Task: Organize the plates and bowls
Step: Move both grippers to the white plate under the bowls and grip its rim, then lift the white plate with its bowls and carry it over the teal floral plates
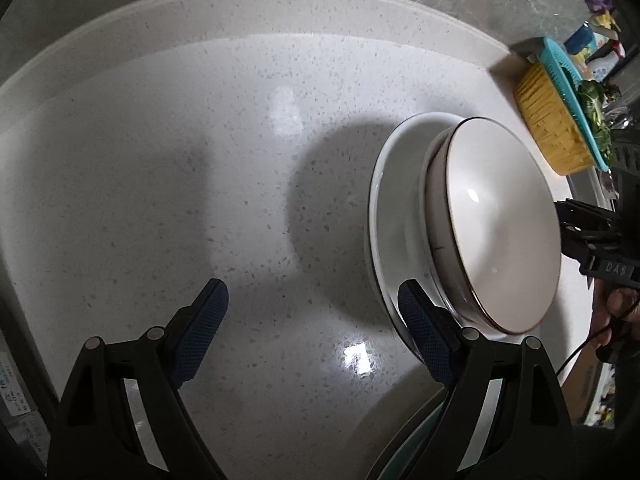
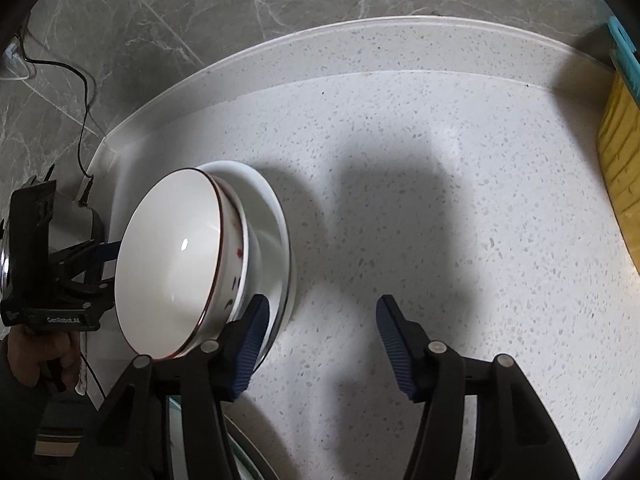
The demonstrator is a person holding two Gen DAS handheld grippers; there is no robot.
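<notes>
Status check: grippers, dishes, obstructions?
Left gripper open, right gripper open, both empty. Bowl stacked on plate, between grippers. Counter ahead unobstructed.

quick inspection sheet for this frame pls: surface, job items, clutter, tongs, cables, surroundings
Surface: speckled white counter, glossy, raised back edge.
Job's things: bowl nested in a stack on a plate; another dish rim at the near edge, mostly hidden.
Clutter: yellow basket with teal tray and greens on top.
Tongs: left tongs open, right finger beside the plate rim; right tongs open, left finger at the stack's edge, no squeeze visible.
Cables: black cable down the wall.
Surroundings: grey marble wall tiles; blurred items beyond the basket.
</notes>
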